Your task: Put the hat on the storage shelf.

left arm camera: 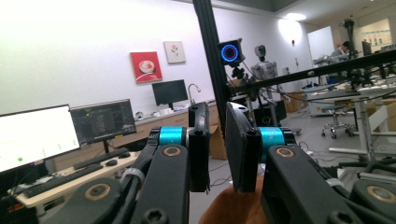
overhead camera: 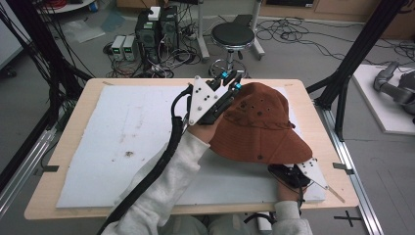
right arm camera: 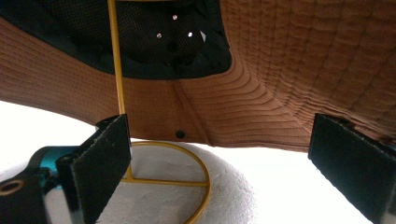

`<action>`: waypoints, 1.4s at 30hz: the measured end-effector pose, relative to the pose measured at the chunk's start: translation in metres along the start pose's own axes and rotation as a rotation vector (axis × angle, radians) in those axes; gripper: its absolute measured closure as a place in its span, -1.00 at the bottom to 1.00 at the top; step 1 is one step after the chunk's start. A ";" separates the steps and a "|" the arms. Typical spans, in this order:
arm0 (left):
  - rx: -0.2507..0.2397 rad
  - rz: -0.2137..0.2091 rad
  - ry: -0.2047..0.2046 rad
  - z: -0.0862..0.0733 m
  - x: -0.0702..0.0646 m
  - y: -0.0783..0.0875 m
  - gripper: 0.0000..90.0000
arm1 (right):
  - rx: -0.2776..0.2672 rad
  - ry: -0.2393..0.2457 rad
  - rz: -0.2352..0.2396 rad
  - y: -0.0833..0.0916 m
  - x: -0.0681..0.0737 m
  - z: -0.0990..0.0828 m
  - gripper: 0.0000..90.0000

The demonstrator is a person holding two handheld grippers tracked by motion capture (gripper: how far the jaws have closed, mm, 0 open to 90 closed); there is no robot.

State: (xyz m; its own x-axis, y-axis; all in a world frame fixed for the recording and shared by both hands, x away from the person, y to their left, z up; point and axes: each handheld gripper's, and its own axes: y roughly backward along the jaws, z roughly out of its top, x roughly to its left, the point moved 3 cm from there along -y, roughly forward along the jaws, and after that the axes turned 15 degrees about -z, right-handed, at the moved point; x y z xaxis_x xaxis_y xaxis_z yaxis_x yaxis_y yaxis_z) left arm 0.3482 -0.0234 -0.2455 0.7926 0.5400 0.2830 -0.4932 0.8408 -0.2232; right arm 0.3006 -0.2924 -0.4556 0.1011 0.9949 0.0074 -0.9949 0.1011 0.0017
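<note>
On the white mat (overhead camera: 122,137) covering the table (overhead camera: 68,122), we are setting a brown hat (overhead camera: 259,127) onto a yellow wire stand (right arm camera: 116,84); our left gripper (overhead camera: 231,78) sits raised at the hat's far-left crown, jaws nearly together with nothing pinched, probably just let go; the hat rests over the stand toward the right of the mat; our right gripper (overhead camera: 288,172) waits low under the near brim, jaws spread wide, likely to steady or lift it.
</note>
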 end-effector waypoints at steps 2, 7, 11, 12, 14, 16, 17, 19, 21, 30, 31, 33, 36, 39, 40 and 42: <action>0.006 0.009 0.001 -0.001 0.002 0.005 0.76 | -0.002 0.000 0.001 0.000 0.000 0.000 -0.87; 0.014 0.032 -0.003 -0.001 0.010 0.018 0.76 | -0.009 -0.009 0.002 0.001 -0.001 0.000 -0.87; 0.027 0.055 -0.004 -0.004 0.017 0.030 0.76 | -0.008 -0.005 0.000 0.002 -0.001 0.000 -0.87; 0.027 0.060 -0.002 -0.005 0.018 0.033 0.76 | -0.009 -0.001 0.000 0.002 -0.001 0.000 -0.87; 0.040 0.072 -0.004 -0.007 0.020 0.038 0.76 | -0.004 0.005 -0.001 0.002 -0.001 0.001 -0.87; 0.049 0.086 -0.003 -0.009 0.023 0.044 0.76 | -0.008 0.021 -0.005 0.002 -0.002 0.001 -0.87; 0.053 0.091 -0.005 -0.009 0.025 0.047 0.76 | 0.003 0.013 -0.003 0.002 -0.002 0.002 -0.87; 0.061 0.101 -0.009 -0.010 0.028 0.052 0.76 | 0.009 0.007 -0.003 0.004 -0.003 0.002 -0.87; 0.063 0.110 -0.009 -0.009 0.031 0.056 0.76 | 0.011 0.014 -0.003 0.006 -0.006 0.003 -0.87; 0.082 0.152 0.007 -0.018 0.041 0.074 0.75 | 0.029 0.012 0.002 0.017 -0.015 0.003 -0.87; 0.096 0.158 0.007 -0.021 0.042 0.076 0.75 | 0.026 0.014 0.001 0.017 -0.016 0.003 -0.87; 0.115 0.165 0.008 -0.025 0.044 0.079 0.75 | 0.032 0.010 0.003 0.019 -0.018 0.004 -0.87; 0.132 0.180 0.011 -0.029 0.047 0.085 0.75 | 0.042 0.016 0.007 0.022 -0.020 0.005 -0.87; 0.146 0.193 -0.003 -0.032 0.048 0.092 0.75 | 0.045 0.026 0.007 0.024 -0.022 0.005 -0.87; 0.151 0.196 -0.007 -0.033 0.048 0.093 0.75 | 0.048 0.024 0.009 0.026 -0.022 0.005 -0.87; 0.169 0.213 -0.028 -0.036 0.048 0.099 0.75 | 0.050 0.022 0.008 0.028 -0.023 0.005 -0.87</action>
State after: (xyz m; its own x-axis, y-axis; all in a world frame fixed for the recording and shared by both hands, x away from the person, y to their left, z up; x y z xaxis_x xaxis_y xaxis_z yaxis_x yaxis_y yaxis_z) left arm 0.3505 0.0840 -0.2879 0.6554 0.7044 0.2725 -0.7027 0.7010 -0.1221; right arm 0.2703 -0.3124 -0.4505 0.0927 0.9956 -0.0140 -0.9943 0.0933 0.0521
